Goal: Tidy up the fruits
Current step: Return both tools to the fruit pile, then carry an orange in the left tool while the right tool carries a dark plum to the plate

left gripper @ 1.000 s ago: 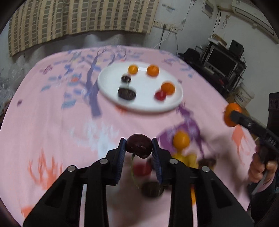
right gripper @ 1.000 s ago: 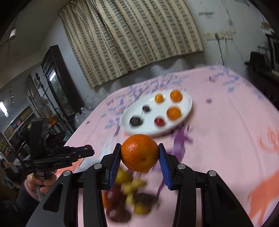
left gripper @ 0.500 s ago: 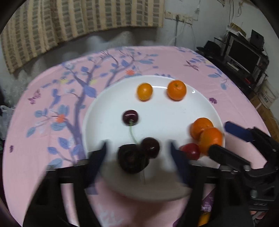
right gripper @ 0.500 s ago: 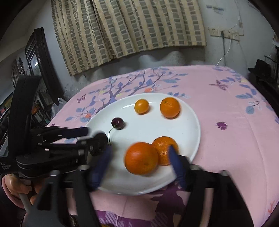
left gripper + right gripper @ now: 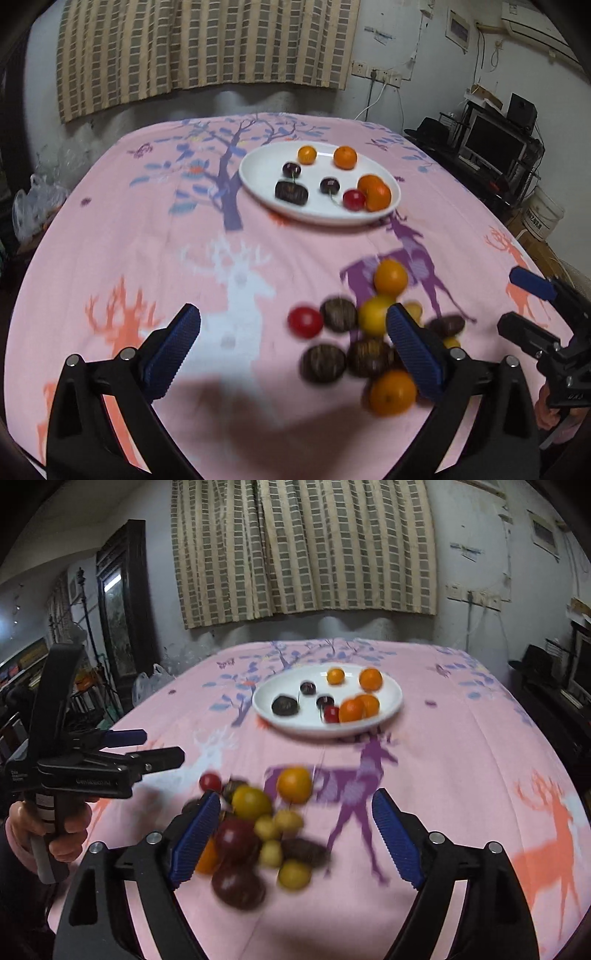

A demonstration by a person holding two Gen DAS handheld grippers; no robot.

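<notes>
Two empty pairs of black tongs with blue ribbed pads hang spread over a loose heap of fruit at the near end of a counter draped in a pink cloth printed with deer and trees. The left tongs [image 5: 293,338] stand wide apart with nothing between them, the heap lying mostly to their right; the right tongs [image 5: 295,834] are equally splayed directly above it. The heap [image 5: 255,830] blurs together yellow and orange citrus, dark brown wrinkled fruits and a small red tomato-like fruit [image 5: 304,322], many of them touching. Farther back, well apart from the heap, a white oval plate [image 5: 258,184] already carries four oranges, two dark cherries, a dark wrinkled fruit and a red one. The step in hand appears to be choosing the next piece to carry over. It would go best by taking an outlying fruit, such as the orange [image 5: 294,785] at the heap's far edge, closing the pads squarely across its widest part and gently, since round fruit can squirt free and scatter its neighbours.
</notes>
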